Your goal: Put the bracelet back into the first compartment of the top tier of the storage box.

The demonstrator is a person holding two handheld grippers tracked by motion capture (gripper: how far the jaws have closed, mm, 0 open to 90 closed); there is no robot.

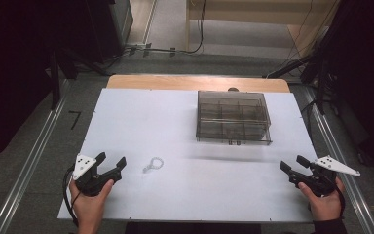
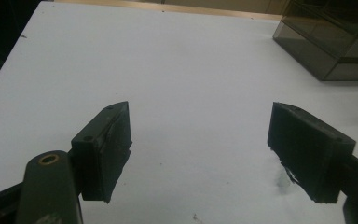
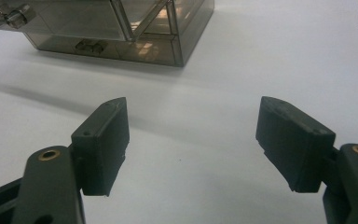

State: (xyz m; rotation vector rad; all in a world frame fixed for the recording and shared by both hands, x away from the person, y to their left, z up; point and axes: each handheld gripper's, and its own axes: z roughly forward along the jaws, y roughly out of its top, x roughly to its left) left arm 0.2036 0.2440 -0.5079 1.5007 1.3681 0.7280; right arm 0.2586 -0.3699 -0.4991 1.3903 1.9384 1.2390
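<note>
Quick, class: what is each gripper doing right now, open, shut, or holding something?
Left gripper: open, holding nothing.
Right gripper: open, holding nothing.

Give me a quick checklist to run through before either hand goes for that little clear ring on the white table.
1. Left tongs open and holding nothing: ok; the left gripper view shows bare table between the jaws.
2. Right tongs open and holding nothing: ok.
3. Small clear ring lying free on the white table, touched by neither gripper: ok.
4. Way from the left tongs to the ring unblocked: ok; it lies just to their right.
5. Smoky clear compartment box standing apart from the ring and both hands: ok.
6. Box lid open or closed: cannot tell; its clasp faces the person.
</note>
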